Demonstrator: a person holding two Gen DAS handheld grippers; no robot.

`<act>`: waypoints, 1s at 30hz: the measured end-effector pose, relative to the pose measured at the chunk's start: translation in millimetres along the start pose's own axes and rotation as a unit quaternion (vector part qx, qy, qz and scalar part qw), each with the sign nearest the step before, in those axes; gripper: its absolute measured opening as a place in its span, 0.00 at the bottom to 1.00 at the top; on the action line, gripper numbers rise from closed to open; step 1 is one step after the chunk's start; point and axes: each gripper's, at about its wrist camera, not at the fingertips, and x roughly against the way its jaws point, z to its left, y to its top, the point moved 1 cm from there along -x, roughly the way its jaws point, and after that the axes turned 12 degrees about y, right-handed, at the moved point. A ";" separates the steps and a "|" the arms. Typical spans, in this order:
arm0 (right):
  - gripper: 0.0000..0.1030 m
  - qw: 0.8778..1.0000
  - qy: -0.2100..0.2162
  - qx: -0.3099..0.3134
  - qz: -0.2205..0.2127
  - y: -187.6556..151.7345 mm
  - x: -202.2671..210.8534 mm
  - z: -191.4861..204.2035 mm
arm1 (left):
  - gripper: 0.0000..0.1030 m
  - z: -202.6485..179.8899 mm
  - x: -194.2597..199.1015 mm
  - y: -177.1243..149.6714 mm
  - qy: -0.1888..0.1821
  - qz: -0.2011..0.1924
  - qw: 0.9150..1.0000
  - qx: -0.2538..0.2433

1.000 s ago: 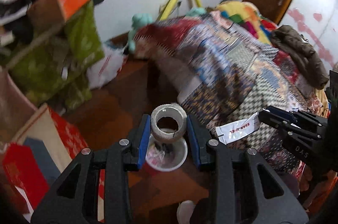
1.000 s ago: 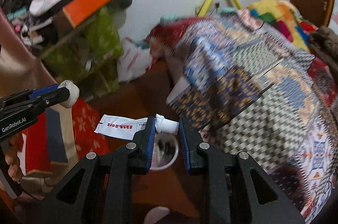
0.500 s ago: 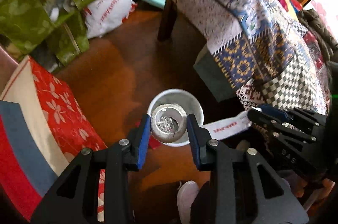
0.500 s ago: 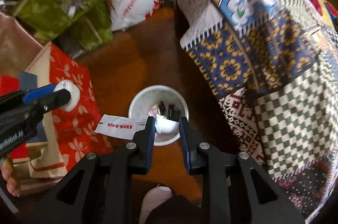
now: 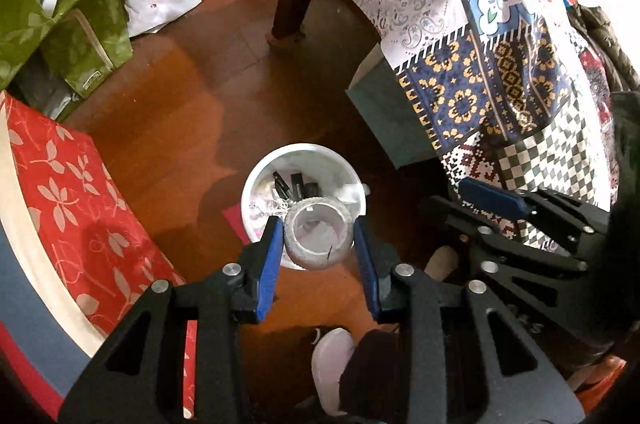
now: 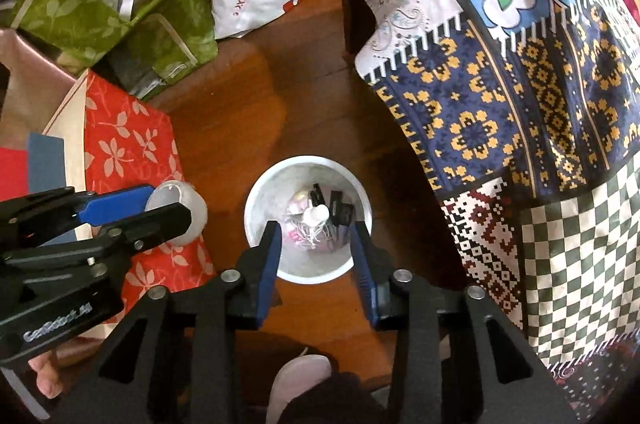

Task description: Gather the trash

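Left gripper (image 5: 319,238) clamped on a tape roll (image 5: 318,232): short grey-white ring, hollow core, frayed edge, held over the bin's 6 o'clock rim. Bin (image 6: 256,207): round, white, smooth plastic, standing on glossy brown wood floor (image 5: 192,95); inside it dark clips, pale crumpled scraps and a tube (image 6: 316,212) seen white cap up.

Right gripper (image 6: 316,244): jaws have just been opening and stand apart, nothing between them. Half a second ago they pinched the tube, flat tail out at 9 o'clock; the tube now lies in the bin. Both views show the bin larger and closer than a second ago.

Patchwork quilt (image 6: 520,103) at 3 o'clock, red leaf-print bag (image 5: 64,191) at 9 o'clock.
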 end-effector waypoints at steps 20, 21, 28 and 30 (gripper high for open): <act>0.36 0.982 0.002 -0.039 -0.186 -52.7 165.0 9.9 | 0.47 -19.5 152.6 -12.2 -0.002 -0.161 0.986 -0.034; 0.36 0.978 0.001 -0.039 -0.206 -59.0 181.3 14.9 | 0.47 -22.2 174.4 -16.7 -0.006 -0.183 0.982 -0.040; 0.36 0.928 -0.018 -0.022 -0.371 -132.1 305.0 55.9 | 0.47 -37.6 302.0 -67.7 -0.051 -0.326 0.941 -0.077; 0.36 0.914 -0.034 -0.011 -0.405 -150.4 328.8 70.5 | 0.47 -41.4 333.7 -90.4 -0.062 -0.364 0.925 -0.089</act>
